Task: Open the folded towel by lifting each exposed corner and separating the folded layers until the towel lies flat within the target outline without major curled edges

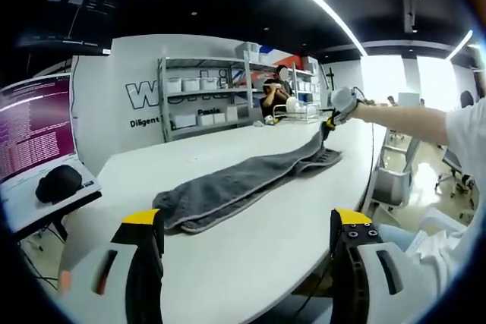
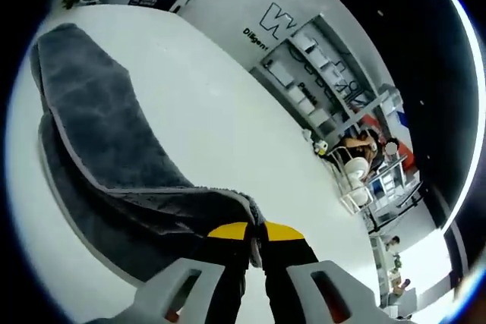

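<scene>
A long grey towel [image 1: 243,180] lies folded lengthwise on the white table [image 1: 228,263], running from near me to the far end. My left gripper [image 1: 247,233] stands open above the table, just short of the towel's near end, nothing between its yellow-tipped jaws. At the far end my right gripper [image 1: 328,127], held by a person's outstretched arm, pinches the towel's top layer and lifts it. In the right gripper view the right gripper [image 2: 256,231] is shut on the raised towel corner [image 2: 239,206], and the rest of the towel [image 2: 99,134] stretches away across the table [image 2: 228,111].
A laptop [image 1: 38,134] with a black mouse-like object [image 1: 58,184] sits on a side stand at left. Shelving with white bins [image 1: 205,96] lines the back wall. A person sits beyond the table's far end by a wire rack [image 1: 296,111]. Office chairs [image 1: 456,172] stand at right.
</scene>
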`<state>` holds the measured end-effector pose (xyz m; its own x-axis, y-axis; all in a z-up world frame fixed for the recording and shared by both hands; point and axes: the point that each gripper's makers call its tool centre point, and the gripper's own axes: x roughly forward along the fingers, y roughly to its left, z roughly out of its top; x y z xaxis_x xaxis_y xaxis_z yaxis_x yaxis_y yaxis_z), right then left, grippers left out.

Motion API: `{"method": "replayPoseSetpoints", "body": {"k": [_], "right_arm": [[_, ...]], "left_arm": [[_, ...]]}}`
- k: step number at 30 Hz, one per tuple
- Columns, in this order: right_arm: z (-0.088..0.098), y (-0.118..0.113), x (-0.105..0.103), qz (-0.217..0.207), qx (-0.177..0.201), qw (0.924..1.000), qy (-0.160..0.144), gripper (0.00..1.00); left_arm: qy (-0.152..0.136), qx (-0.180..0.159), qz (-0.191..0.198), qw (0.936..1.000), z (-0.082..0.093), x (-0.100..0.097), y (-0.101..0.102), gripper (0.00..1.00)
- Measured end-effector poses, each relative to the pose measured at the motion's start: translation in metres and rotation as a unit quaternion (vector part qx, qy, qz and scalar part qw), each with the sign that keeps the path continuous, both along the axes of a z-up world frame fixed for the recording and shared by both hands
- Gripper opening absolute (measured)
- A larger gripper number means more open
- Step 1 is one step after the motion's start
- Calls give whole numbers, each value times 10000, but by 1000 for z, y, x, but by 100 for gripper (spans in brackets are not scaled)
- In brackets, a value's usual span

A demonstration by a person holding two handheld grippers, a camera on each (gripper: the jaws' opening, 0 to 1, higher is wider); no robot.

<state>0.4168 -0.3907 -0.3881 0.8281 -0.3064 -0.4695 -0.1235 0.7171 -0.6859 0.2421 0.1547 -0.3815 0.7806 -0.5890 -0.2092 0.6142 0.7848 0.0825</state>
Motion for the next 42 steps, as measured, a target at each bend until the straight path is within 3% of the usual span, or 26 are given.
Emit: {"method": "replayPoseSetpoints", "body": {"k": [5, 10, 18, 24, 31, 39, 42], "right_arm": [[-10, 4, 8, 38, -144, 9998, 156, 2], [-8, 6, 16, 35, -228, 9995, 221, 2], [-16, 11, 22, 41, -491, 9980, 398, 3], [-23, 10, 32, -77, -473, 9979, 436, 3], [-35, 9, 39, -182, -532, 9967, 583, 5], [-36, 8, 35, -237, -646, 9951, 709, 9], [-30, 5, 31, -309, -523, 9953, 749, 13]], "left_arm": [[20, -67, -10, 10000, 1, 10, -2, 89], [-23, -123, -50, 9999, 5, 23, -14, 89], [-186, -316, -548, 9978, 18, 30, -50, 89], [-176, -309, -809, 9961, 16, 31, -65, 89], [-205, -404, -807, 9957, 20, 28, -58, 88], [-244, -433, -473, 9976, 22, 22, -28, 88], [-251, -475, -277, 9982, 22, 14, -13, 88]]}}
